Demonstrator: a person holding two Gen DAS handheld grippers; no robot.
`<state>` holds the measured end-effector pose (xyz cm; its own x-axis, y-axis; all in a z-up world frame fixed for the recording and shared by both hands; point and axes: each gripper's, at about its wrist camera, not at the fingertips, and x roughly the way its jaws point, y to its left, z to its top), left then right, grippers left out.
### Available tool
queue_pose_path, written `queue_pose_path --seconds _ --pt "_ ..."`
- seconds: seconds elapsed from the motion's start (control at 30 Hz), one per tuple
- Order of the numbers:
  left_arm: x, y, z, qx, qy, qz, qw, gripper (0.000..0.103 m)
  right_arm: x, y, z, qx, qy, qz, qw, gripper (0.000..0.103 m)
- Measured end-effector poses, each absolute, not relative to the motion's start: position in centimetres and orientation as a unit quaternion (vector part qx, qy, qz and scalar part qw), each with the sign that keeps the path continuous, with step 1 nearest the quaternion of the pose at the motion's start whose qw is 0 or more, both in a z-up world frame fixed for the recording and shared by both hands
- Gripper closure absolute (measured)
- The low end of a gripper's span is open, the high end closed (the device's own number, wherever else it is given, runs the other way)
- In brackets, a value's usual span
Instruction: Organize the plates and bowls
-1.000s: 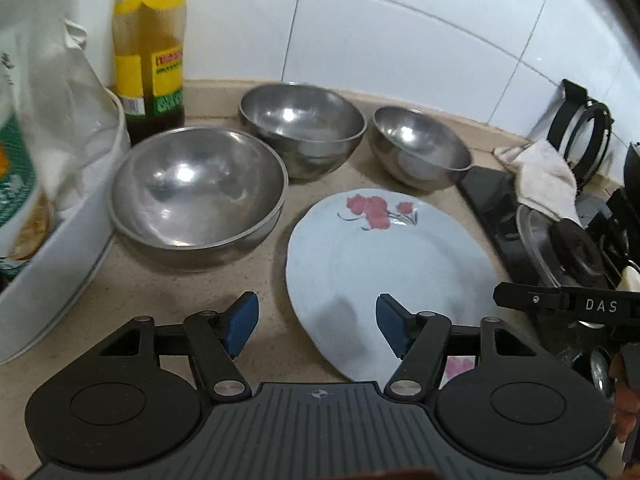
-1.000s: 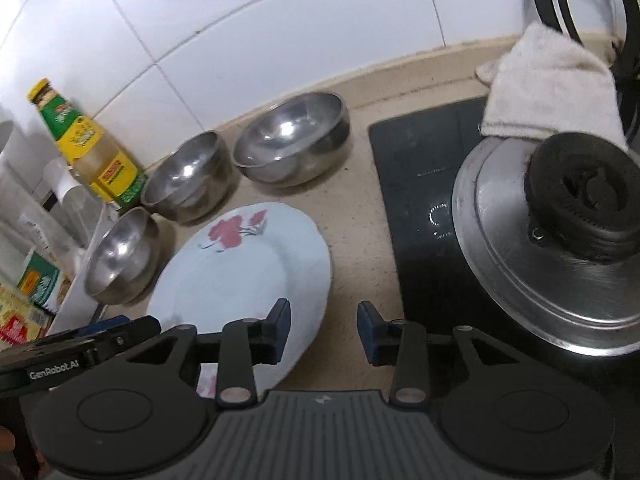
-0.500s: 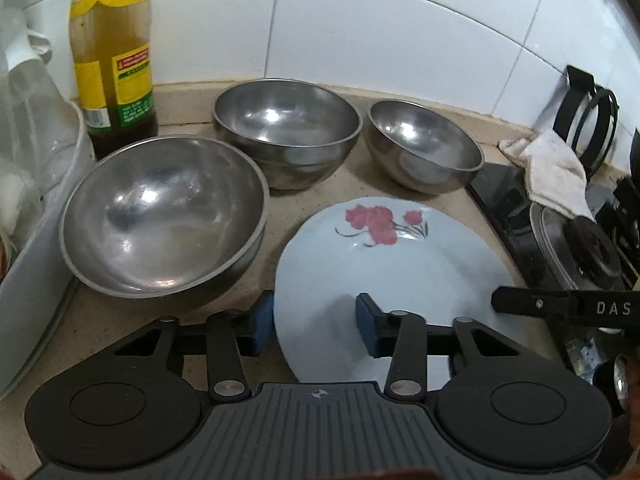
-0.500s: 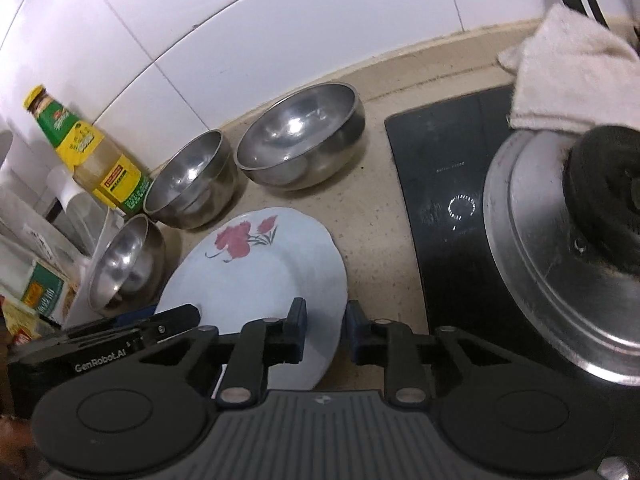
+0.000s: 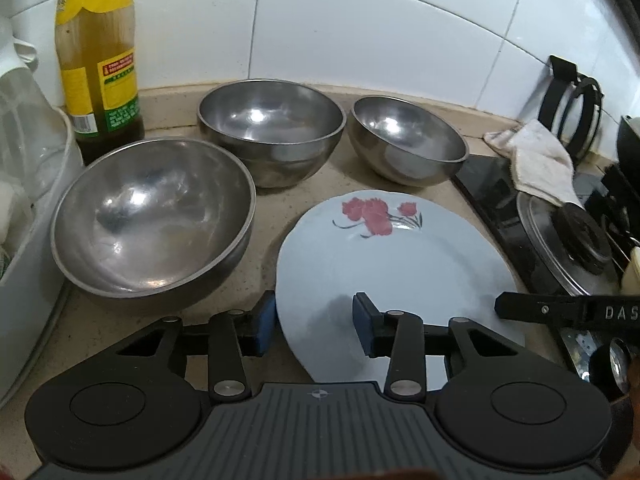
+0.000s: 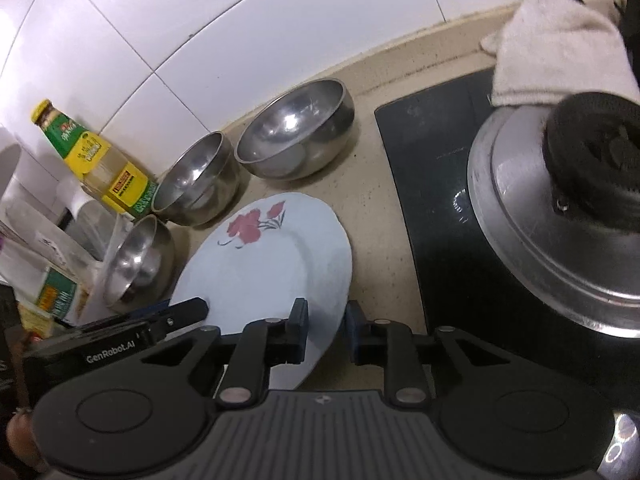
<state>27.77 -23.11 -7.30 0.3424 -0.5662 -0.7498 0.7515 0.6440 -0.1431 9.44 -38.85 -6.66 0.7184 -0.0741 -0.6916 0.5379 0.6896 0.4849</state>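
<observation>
The left gripper point(image 5: 314, 322) straddles the near left rim of the flowered plate point(image 5: 392, 264): one blue pad sits outside the rim, the other over the plate's face, and the jaws are drawn in on that edge, though whether both pads press it cannot be told. The right gripper point(image 6: 326, 328) has the plate's point(image 6: 264, 264) near right rim between its narrowly set jaws, one pad above the face and one beyond the edge; the pads look to be against the rim, but firm contact cannot be confirmed.

The plate lies on the beige counter point(image 5: 256, 208), face up and empty. It is round, so it has no long axis; its red flower print point(image 5: 374, 216) sits at the far side, stems trailing to the right in the left wrist view.

Just left of the plate stands the largest steel bowl point(image 5: 152, 216), mouth up and tilted slightly toward the camera, empty. Behind it, a medium steel bowl point(image 5: 272, 120) stands upright and empty, and to its right a smaller steel bowl point(image 5: 408, 136), also empty, its rim tipped a little. The three bowls stand apart from the plate.

A sauce bottle point(image 5: 100, 60) with a yellow label stands upright against the white tiles point(image 5: 360, 20), holding brownish liquid. To the right, a black cooktop point(image 6: 432, 200) carries a steel pot lid point(image 6: 552, 240) with a black knob, and a white cloth point(image 6: 556, 64) lies beyond it.
</observation>
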Motion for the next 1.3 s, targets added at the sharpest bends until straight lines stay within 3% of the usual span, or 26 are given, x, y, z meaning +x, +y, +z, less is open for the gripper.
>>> queue_pose_path --seconds 0.67,0.73,0.87,1.07,1.13,1.3 --pt "26.2 -21.0 -5.5 0.085 0.393 -0.421 0.813 0.059 6.2 -38.0 -4.6 0.365 0.306 -0.163 0.864 0.085" --pt "25.7 -20.7 -5.1 0.067 0.389 -0.465 0.792 0.089 6.3 -37.6 -4.2 0.36 0.305 -0.142 0.87 0.09" --pt "23.5 -22.0 -4.4 0.116 0.357 -0.459 0.805 0.08 7.2 -37.1 -5.0 0.368 0.323 -0.143 0.86 0.092" --pt "26.2 -19.3 -4.6 0.07 0.392 -0.412 0.819 0.066 6.6 -38.0 -6.1 0.349 0.33 -0.175 0.859 0.092" --pt "27.1 -18.8 -4.8 0.062 0.404 -0.397 0.822 0.052 6.6 -38.0 -6.5 0.357 0.332 -0.174 0.856 0.092" --pt "27.8 -19.9 -6.5 0.07 0.426 -0.391 0.813 0.05 7.4 -38.4 -7.0 0.376 0.325 -0.168 0.851 0.091"
